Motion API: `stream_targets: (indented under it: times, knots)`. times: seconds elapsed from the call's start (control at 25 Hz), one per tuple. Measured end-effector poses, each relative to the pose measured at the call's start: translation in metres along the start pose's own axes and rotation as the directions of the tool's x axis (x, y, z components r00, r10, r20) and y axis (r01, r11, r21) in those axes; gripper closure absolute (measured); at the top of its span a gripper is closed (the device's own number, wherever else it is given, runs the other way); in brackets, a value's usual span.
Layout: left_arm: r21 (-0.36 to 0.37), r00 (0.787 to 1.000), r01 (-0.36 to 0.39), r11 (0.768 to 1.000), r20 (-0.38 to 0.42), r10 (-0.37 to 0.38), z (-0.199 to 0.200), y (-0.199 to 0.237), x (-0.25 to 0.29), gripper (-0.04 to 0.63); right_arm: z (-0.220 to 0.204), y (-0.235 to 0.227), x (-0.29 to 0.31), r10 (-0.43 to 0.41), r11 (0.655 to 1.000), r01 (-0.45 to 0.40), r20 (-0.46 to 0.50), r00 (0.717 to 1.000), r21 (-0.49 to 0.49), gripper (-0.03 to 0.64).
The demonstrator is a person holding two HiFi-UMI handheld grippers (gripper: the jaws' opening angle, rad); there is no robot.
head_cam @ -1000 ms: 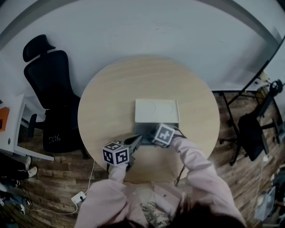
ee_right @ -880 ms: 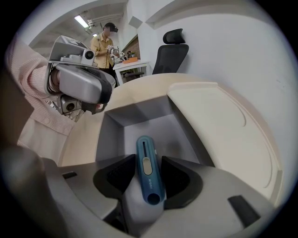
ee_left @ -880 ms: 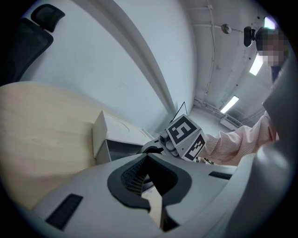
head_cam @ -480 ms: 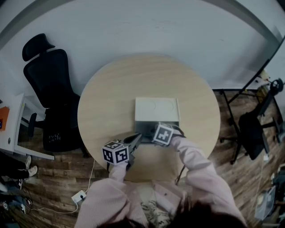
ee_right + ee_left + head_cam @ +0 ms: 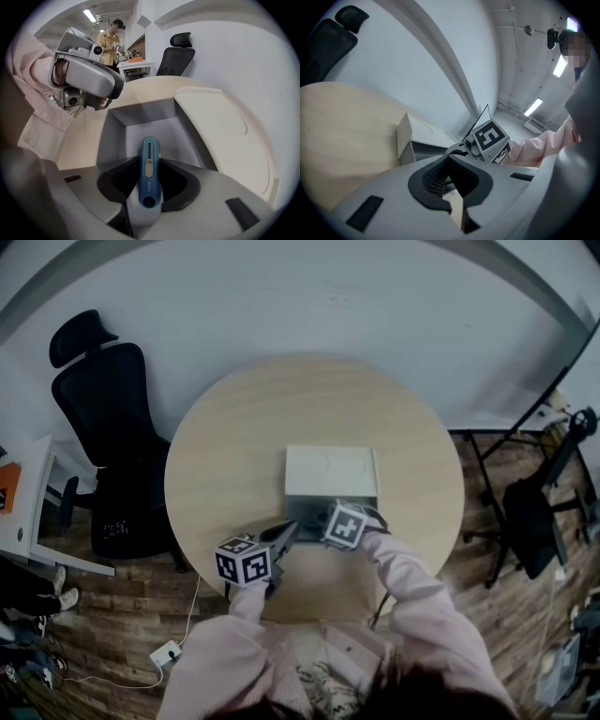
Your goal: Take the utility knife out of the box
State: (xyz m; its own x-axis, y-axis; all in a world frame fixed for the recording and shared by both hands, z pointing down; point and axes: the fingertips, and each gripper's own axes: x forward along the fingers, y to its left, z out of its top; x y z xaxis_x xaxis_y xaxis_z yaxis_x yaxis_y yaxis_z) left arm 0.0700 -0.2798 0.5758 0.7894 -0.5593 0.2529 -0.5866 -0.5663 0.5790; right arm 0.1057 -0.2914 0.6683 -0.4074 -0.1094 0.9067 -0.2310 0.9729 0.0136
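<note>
A white box (image 5: 330, 472) lies on the round wooden table (image 5: 225, 446), its lid (image 5: 220, 126) slid back so the grey tray (image 5: 136, 122) is uncovered. A blue utility knife (image 5: 149, 171) lies in the tray. My right gripper (image 5: 328, 521) points steeply down into the tray with the knife between its jaws. The jaws are closing, and I see no firm press on the knife. My left gripper (image 5: 284, 537) is shut on nothing, its tip (image 5: 101, 101) by the tray's near left corner. The left gripper view shows the box (image 5: 405, 136) just ahead.
A black office chair (image 5: 108, 427) stands left of the table and a darker chair (image 5: 530, 521) to the right. A white desk (image 5: 23, 512) is at the far left. A power strip (image 5: 166, 654) lies on the wood floor. A person (image 5: 110, 44) stands in the background.
</note>
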Motion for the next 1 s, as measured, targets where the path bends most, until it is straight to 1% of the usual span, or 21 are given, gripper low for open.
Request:
stream_targets:
  times: [0.16, 0.32, 0.52, 0.72, 0.88, 1.0]
  knots:
    - [0.003, 1.000, -0.002, 1.000, -0.001, 0.002, -0.001, 0.001, -0.001, 0.595, 0.004, -0.001, -0.002, -0.004, 1.000, 0.003, 0.035, 0.999, 0.022, 0.476]
    - [0.005, 1.000, 0.000, 1.000, 0.002, 0.000, 0.000, 0.000, -0.003, 0.597, 0.007, -0.005, -0.008, -0.019, 0.997, 0.013, 0.078, 0.997, 0.072, 0.476]
    - [0.013, 1.000, 0.006, 1.000, 0.004, -0.006, 0.001, -0.003, -0.004, 0.595, 0.010, -0.007, -0.017, -0.041, 0.993, 0.027, 0.127, 0.991, 0.112, 0.476]
    - [0.022, 1.000, 0.011, 1.000, 0.001, -0.011, 0.001, -0.008, -0.002, 0.595, 0.013, -0.010, -0.028, -0.061, 0.985, 0.028, 0.195, 0.979, 0.168, 0.476]
    - [0.040, 1.000, 0.014, 0.999, 0.002, -0.014, 0.002, -0.011, -0.002, 0.595, 0.007, -0.017, -0.029, -0.096, 0.976, 0.046, 0.232, 0.968, 0.215, 0.476]
    - [0.052, 1.000, 0.016, 0.999, 0.000, -0.016, 0.002, -0.012, -0.004, 0.597, 0.011, -0.016, -0.034, -0.108, 0.972, 0.045, 0.269, 0.957, 0.232, 0.476]
